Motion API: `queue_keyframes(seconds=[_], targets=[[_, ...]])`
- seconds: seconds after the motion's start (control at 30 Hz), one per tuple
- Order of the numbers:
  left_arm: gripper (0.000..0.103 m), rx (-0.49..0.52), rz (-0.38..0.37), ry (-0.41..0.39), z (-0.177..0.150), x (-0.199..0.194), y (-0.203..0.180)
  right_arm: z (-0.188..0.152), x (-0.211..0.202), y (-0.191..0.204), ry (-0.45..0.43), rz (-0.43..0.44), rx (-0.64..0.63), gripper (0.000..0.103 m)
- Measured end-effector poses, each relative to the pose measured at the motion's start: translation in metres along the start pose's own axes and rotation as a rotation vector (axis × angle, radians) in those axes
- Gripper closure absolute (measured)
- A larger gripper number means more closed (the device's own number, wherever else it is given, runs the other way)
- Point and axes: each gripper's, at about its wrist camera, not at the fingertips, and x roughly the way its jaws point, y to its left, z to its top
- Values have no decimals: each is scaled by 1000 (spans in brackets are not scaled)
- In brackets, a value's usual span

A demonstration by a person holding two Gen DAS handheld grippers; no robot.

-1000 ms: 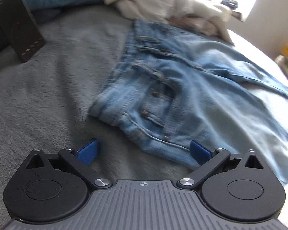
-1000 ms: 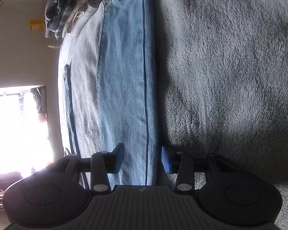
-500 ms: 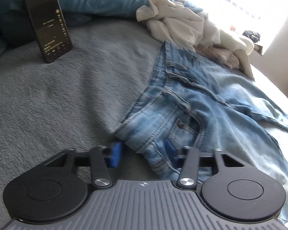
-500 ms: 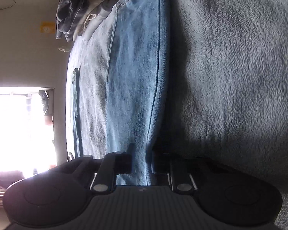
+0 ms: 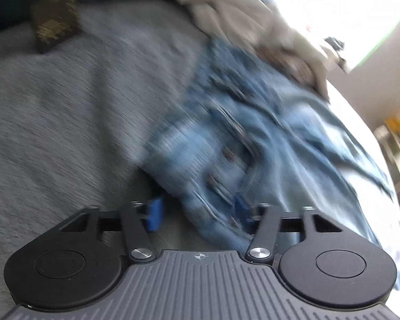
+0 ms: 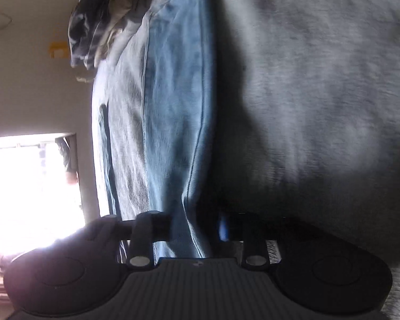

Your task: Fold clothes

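Light blue jeans (image 5: 248, 144) lie on a grey fleece blanket (image 5: 74, 112), running from lower centre to the right edge of the blurred left wrist view. The left gripper (image 5: 197, 213) straddles the waistband corner, jaws opening; the right pad seems to touch denim. In the right wrist view the right gripper (image 6: 194, 226) brackets a jeans leg edge, jaws opening. A phone (image 5: 53, 10) stands upper left.
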Motion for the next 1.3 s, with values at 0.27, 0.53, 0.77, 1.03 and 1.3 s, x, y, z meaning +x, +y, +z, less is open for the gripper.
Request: queue_keyframes(seconds=[0.27, 0.53, 0.77, 1.03, 1.3], targets=[[38, 65, 1, -96, -4, 15, -18, -2, 22, 4, -8, 72, -15, 65], [88, 39, -2, -158, 4, -7, -15, -13, 15, 39, -52, 90, -183, 100], [91, 85, -58, -240, 29, -20, -41, -24, 13, 116, -64, 147, -407, 100], [91, 60, -139, -333, 78, -12, -61, -35, 40, 226, -108, 171, -602, 100], [91, -43, -175, -344, 125, 31, -63, -70, 111, 323, -135, 146, -770, 100]])
